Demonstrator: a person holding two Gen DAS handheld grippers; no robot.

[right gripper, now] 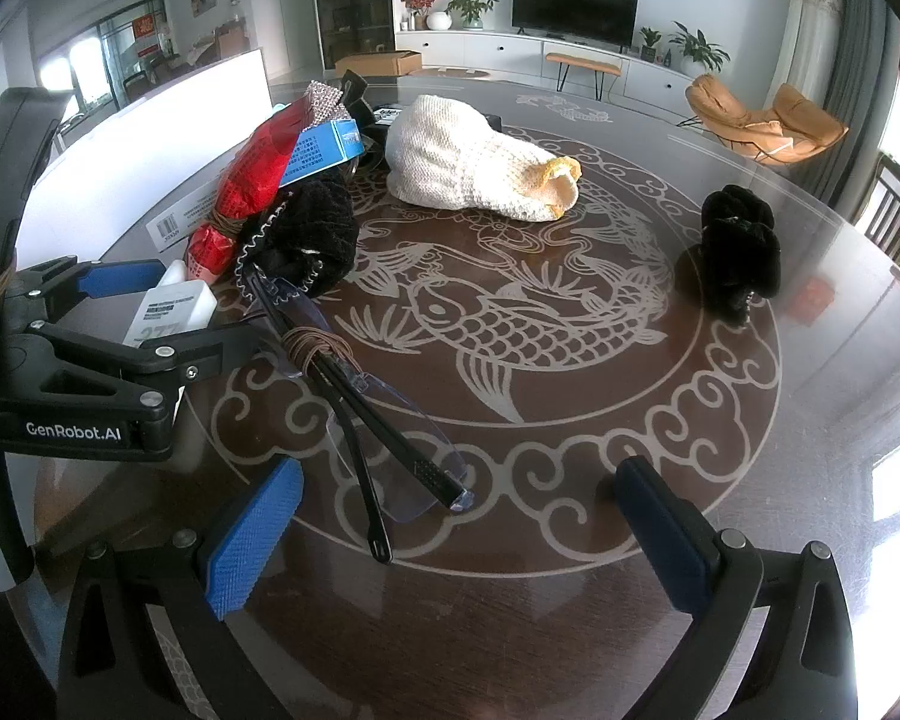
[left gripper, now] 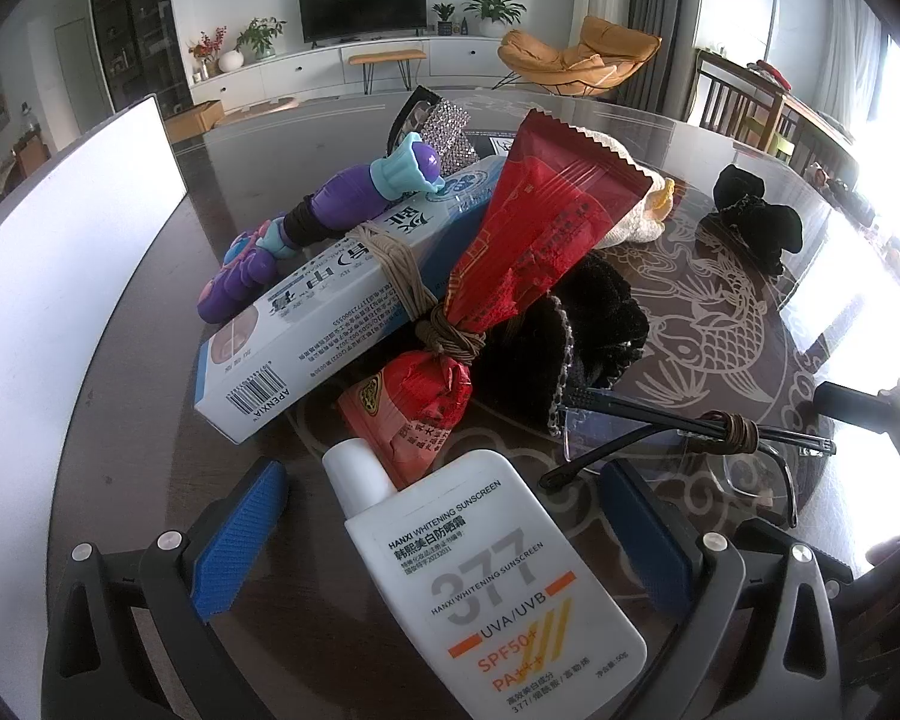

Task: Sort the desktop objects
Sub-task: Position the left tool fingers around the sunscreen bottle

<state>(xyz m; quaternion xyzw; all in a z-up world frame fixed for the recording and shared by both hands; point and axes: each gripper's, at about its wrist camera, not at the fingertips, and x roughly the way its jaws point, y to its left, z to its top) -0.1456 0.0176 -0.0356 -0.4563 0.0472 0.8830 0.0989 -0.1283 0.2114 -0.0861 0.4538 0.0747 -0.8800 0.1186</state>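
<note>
On the round glass-topped table with its carp pattern, a heap of oddments sits toward the left side. Both grippers stand wide open and hold nothing. The left gripper straddles a white sunscreen bottle, whose body lies between the blue pads without touching either one. Just beyond the bottle's cap lies a red snack packet cinched with cord, leaning on a white-and-blue medicine box; a purple toy rests on that box. A black knitted cloth lies beside the packet. The right gripper hovers over folded eyeglasses bound with brown cord, their temple tips between its fingers. A cream knitted pouch and a black scrunchie lie well apart farther back.
</note>
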